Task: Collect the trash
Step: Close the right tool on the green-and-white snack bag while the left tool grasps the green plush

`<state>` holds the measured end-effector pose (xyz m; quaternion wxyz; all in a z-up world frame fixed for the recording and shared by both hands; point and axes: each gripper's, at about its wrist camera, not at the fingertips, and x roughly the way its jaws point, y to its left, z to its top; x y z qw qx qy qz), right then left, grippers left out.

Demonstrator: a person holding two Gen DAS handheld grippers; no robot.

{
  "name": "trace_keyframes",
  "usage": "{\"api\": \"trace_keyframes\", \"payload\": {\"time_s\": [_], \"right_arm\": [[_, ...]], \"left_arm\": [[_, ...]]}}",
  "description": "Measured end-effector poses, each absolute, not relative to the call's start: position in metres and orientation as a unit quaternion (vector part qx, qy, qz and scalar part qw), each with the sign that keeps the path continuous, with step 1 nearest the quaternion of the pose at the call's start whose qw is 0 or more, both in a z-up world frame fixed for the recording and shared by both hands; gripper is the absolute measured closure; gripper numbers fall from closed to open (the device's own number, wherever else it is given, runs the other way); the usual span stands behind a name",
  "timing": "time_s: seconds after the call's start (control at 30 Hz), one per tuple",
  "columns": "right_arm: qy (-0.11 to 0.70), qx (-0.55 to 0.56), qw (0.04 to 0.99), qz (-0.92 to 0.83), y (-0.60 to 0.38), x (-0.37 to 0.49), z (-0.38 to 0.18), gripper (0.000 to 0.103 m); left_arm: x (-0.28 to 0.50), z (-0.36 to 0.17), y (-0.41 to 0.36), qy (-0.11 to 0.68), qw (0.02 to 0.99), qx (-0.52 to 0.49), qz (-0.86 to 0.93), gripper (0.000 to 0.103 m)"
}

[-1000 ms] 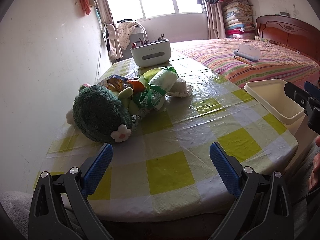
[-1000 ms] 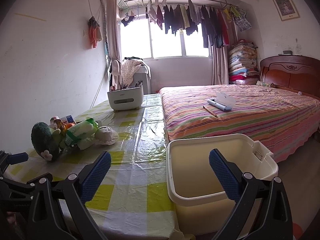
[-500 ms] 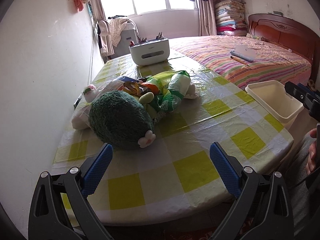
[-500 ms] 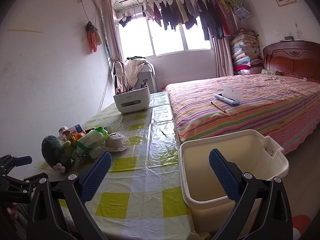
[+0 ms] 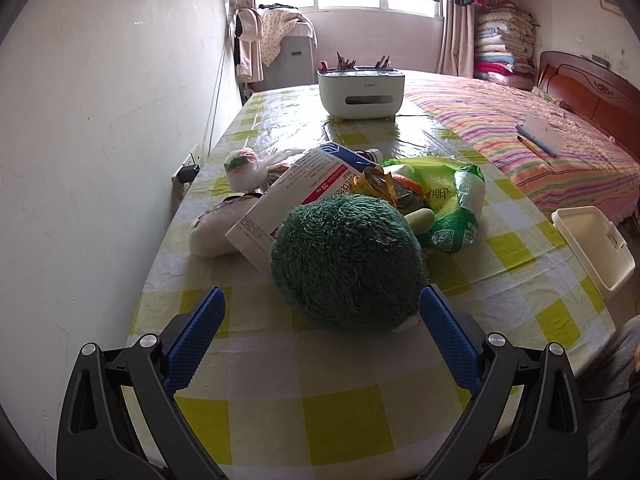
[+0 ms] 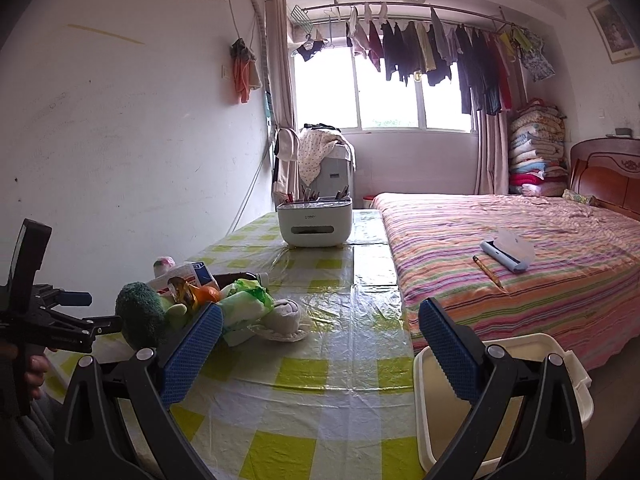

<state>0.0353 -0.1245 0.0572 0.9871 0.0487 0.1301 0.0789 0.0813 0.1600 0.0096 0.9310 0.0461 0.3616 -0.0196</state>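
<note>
Left wrist: left hand-held gripper released, jaws straddling green plush toy fronting the trash pile on desk, likely lining up.
Right wrist: right hand-held gripper released, empty, above bin at the desk edge.

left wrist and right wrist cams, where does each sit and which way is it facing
Left wrist: on the left claw, low over the table's near end, facing the green plush; only its open blue fingers show.
Right wrist: on the right claw, at the table's bed side above the cream bin, facing the window; the left claw shows too.
Shared: plush, bin, white organizer.
</note>
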Motion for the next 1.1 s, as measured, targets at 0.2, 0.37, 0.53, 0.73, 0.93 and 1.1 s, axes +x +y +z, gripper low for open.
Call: {"api": "trace_keyframes", "payload": {"time_s": [0.2, 0.37, 0.53, 0.73, 0.93, 1.1], "right_arm": [[0.137, 0.032, 0.984, 0.108, -0.104, 0.057, 0.066, 0.007], [0.153, 0.029, 0.98, 0.125, -0.091, 0.077, 0.064, 0.007], [0.177, 0.057, 0.973, 0.137, -0.09, 0.092, 0.055, 0.007], [0.213, 0.115, 0.958, 0.154, -0.099, 0.108, 0.041, 0.007], [0.237, 0.13, 0.949, 0.162, -0.094, 0.119, 0.034, 0.007], [0.249, 0.148, 0.939, 0.186, -0.091, 0.123, 0.034, 0.007]], "left_arm": [[0.108, -0.004, 0.154, 0.394, 0.918, 0.034, -0.027, 0.007], [0.127, -0.008, 0.152, 0.406, 0.913, 0.016, -0.037, 0.007], [0.128, -0.01, 0.143, 0.407, 0.912, 0.034, -0.045, 0.013], [0.122, -0.009, 0.149, 0.403, 0.913, 0.002, -0.069, 0.027], [0.103, -0.004, 0.143, 0.386, 0.918, -0.002, -0.094, 0.032], [0.077, 0.008, 0.135, 0.353, 0.927, 0.012, -0.123, 0.032]]}}
